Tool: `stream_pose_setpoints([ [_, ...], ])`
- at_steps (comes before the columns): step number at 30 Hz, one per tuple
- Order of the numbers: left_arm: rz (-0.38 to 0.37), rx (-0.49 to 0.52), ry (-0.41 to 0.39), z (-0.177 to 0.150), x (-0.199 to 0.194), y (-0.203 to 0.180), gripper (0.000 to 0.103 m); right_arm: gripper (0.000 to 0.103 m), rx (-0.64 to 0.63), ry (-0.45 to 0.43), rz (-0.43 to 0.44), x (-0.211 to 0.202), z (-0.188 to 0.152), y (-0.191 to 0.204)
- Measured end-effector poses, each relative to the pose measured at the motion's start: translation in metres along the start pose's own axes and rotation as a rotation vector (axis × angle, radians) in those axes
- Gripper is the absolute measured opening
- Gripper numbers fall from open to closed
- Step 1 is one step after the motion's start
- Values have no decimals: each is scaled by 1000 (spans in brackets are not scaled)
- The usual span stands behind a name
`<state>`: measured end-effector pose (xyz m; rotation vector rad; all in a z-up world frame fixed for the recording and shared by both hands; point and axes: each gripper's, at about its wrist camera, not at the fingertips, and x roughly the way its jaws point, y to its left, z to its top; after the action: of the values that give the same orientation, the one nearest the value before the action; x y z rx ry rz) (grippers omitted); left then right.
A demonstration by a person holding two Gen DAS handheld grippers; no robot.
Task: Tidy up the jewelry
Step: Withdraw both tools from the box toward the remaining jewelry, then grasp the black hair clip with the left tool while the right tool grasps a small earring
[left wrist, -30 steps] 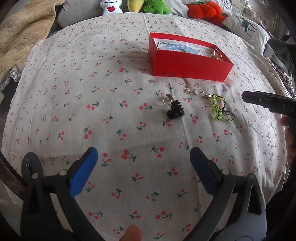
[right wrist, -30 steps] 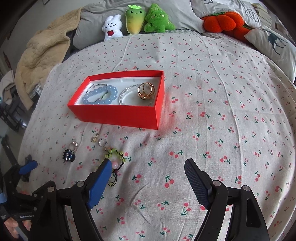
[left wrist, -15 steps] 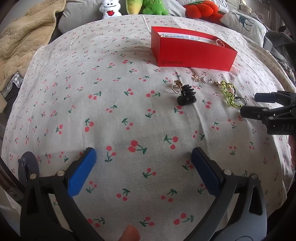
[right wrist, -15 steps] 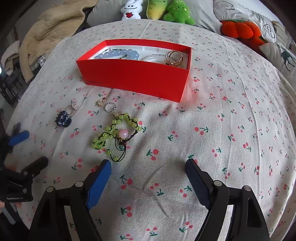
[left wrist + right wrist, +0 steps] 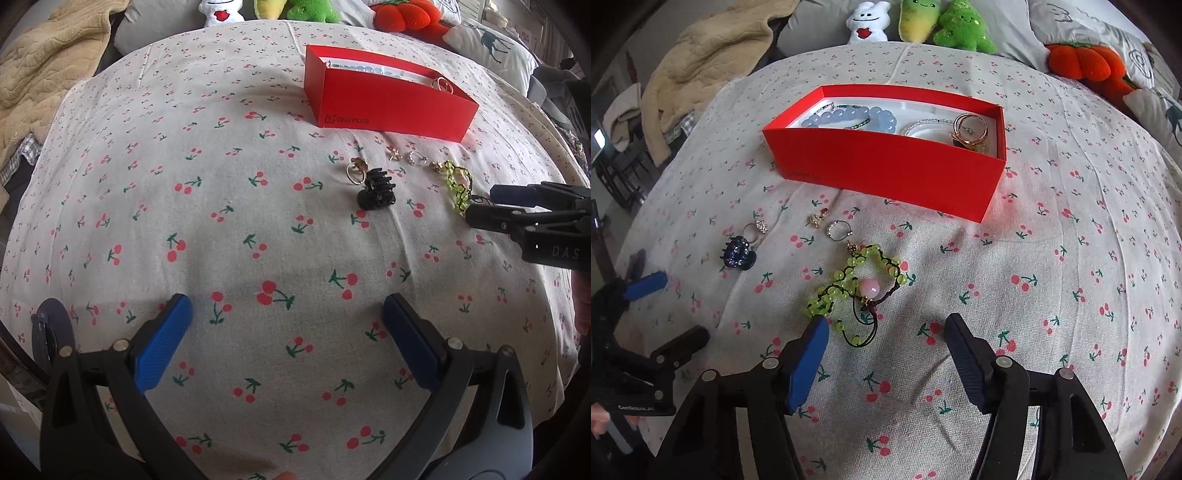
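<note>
A green bead bracelet (image 5: 860,280) with a pink bead lies on the cherry-print cloth, in front of the red box (image 5: 886,166). My right gripper (image 5: 884,326) hovers just short of it, jaws closing. Only the bracelet's black cord loop reaches between the fingertips, and the pads touch nothing. In the left wrist view the right gripper (image 5: 484,203) sits at the bracelet (image 5: 458,184). My left gripper (image 5: 287,302) is open over bare cloth. A black hair claw (image 5: 376,190), a gold ring (image 5: 356,171), a small charm (image 5: 394,153) and a silver ring (image 5: 416,158) lie near the box (image 5: 388,110).
The box holds a pale blue bead bracelet (image 5: 849,118), a white bead strand (image 5: 923,125) and gold rings (image 5: 969,127). Plush toys (image 5: 919,22) and pillows line the far edge. A beige blanket (image 5: 713,51) is heaped at the far left.
My right gripper came down and in towards the green bracelet, and its jaws narrowed. The left gripper stayed open and barely shifted.
</note>
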<state>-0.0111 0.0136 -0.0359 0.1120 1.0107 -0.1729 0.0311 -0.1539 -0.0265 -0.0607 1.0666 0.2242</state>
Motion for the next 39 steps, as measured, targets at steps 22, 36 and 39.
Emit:
stream_pose_setpoints([
  [22, -216, 7, -51, 32, -2, -23, 62, 6, 18, -118, 48, -55, 16, -12],
  [36, -218, -47, -49, 53, 12, -29, 23, 6, 38, -116, 51, -61, 23, -20],
  [39, -212, -56, -50, 55, 12, -28, 15, 6, 37, -110, 51, -59, 23, -19],
])
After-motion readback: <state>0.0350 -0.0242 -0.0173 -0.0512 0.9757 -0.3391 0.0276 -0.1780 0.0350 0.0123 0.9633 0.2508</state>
